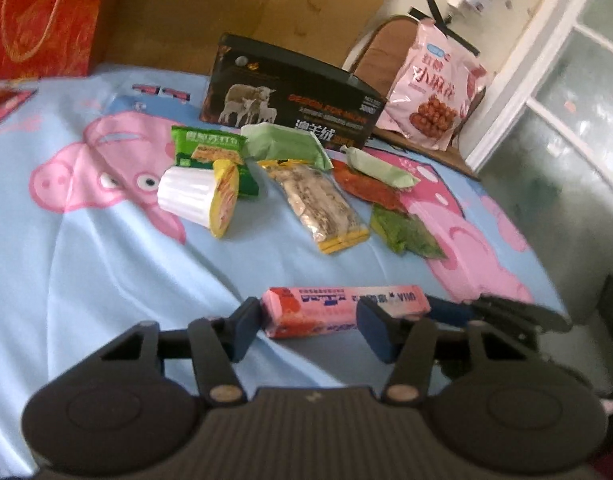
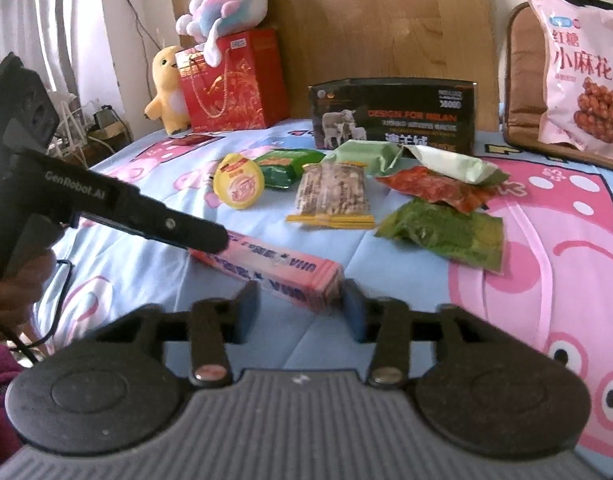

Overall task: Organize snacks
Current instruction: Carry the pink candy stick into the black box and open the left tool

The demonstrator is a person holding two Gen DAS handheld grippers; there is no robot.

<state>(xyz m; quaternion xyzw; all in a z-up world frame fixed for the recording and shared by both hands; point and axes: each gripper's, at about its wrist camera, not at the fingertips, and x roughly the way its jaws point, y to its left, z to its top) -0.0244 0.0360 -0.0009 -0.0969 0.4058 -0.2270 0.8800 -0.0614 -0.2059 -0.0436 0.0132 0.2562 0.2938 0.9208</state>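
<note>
From the left wrist, the left gripper [image 1: 308, 330] has its jaws apart around one end of the pink bar [image 1: 346, 310], which lies on the bed [image 1: 86, 260] well in front of the black box [image 1: 290, 104]; whether the pads press it I cannot tell. The cup [image 1: 198, 198], nut bar [image 1: 320, 204] and other packets lie loose just before the box.

From the right wrist, the right gripper [image 2: 302, 308] stands with jaws apart at the bar's other end, perhaps touching. The sorting seems hardly begun: every snack is still scattered outside the box.
</note>
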